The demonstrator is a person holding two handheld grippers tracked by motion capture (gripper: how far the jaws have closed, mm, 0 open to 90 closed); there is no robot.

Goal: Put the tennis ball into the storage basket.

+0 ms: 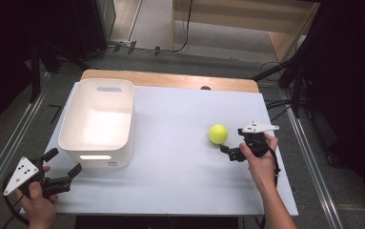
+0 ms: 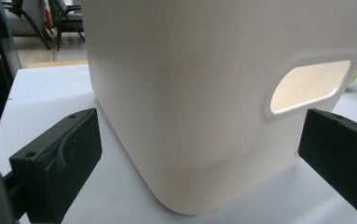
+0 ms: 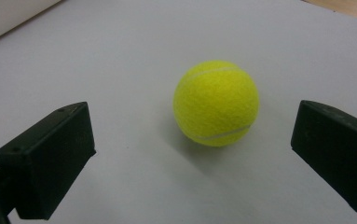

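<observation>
White table (image 1: 180, 181): right tool (image 1: 228, 149) open-jawed beside ball (image 1: 218, 133)

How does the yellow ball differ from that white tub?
The tennis ball is small, round, yellow-green and fuzzy; the white tub is far larger, boxy, smooth and open-topped, with handle cutouts. The ball lies before the open right gripper, the tub before the open left gripper. Both rest on the white tabletop.

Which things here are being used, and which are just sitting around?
Being used:
- tennis ball, lying on the table just ahead of the open right gripper
- white bin, close in front of the open left gripper

Just sitting around:
- wooden board under the table's far edge
- cables on the floor beyond the table
</observation>
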